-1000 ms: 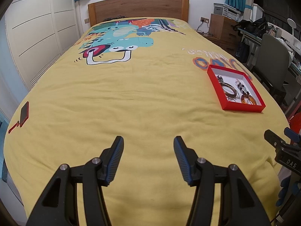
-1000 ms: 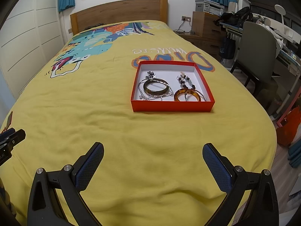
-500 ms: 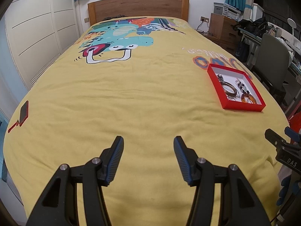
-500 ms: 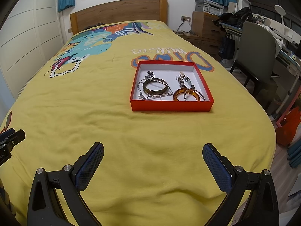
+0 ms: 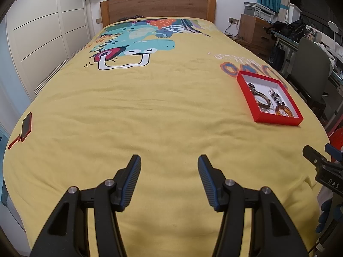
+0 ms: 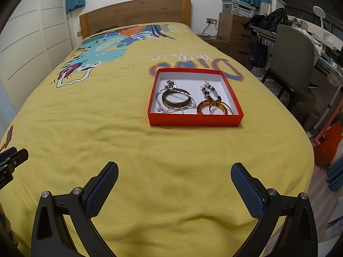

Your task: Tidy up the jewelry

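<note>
A shallow red box (image 6: pixel 194 120) with a white inside lies on the yellow bedspread, straight ahead in the right wrist view and far right in the left wrist view (image 5: pixel 276 121). Inside it sit a dark brown bangle (image 6: pixel 176 100), an amber bangle (image 6: pixel 212 107), a silver chain (image 6: pixel 171 109) and a string of dark and clear beads (image 6: pixel 209 92). My right gripper (image 6: pixel 174 178) hangs open over bare bedspread, well short of the box, nothing between its blue pads. My left gripper (image 5: pixel 169 173) is open too, over empty bedspread far left of the box.
A red phone (image 5: pixel 26 126) with a strap lies near the bed's left edge. A wooden headboard (image 6: pixel 137 15) stands at the far end. To the right of the bed are a grey-green chair (image 6: pixel 295 57), a desk and a wooden dresser (image 6: pixel 233 27). White wardrobe doors (image 5: pixel 42 42) line the left.
</note>
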The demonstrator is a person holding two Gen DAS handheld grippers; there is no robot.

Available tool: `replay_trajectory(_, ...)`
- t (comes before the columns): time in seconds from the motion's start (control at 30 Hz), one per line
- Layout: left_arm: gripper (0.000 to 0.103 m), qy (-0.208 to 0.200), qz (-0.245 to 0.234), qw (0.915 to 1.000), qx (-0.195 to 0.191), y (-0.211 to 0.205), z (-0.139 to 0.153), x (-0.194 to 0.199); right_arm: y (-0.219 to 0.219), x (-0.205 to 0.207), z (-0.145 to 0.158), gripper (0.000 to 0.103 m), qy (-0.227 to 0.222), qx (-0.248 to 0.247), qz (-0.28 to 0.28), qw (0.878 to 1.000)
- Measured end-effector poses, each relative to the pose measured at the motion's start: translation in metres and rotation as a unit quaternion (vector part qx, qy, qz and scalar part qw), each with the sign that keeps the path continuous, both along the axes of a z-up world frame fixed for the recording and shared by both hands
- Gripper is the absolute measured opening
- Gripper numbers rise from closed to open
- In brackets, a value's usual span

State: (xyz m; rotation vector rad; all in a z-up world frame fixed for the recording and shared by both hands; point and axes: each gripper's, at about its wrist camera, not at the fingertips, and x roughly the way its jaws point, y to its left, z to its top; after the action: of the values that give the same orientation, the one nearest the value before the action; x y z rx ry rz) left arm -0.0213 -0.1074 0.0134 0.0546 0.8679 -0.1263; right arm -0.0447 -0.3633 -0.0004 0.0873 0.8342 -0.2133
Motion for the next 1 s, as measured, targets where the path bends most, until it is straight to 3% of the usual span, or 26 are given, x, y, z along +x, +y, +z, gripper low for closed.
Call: replay_trajectory(1.0,0.053,0.007,0.001,1.0,-0.003,0.0026,-0.0051,0.0013,-0.002,-0.002,-0.0029,0.103,0.001,-0.001,0.0,1.0)
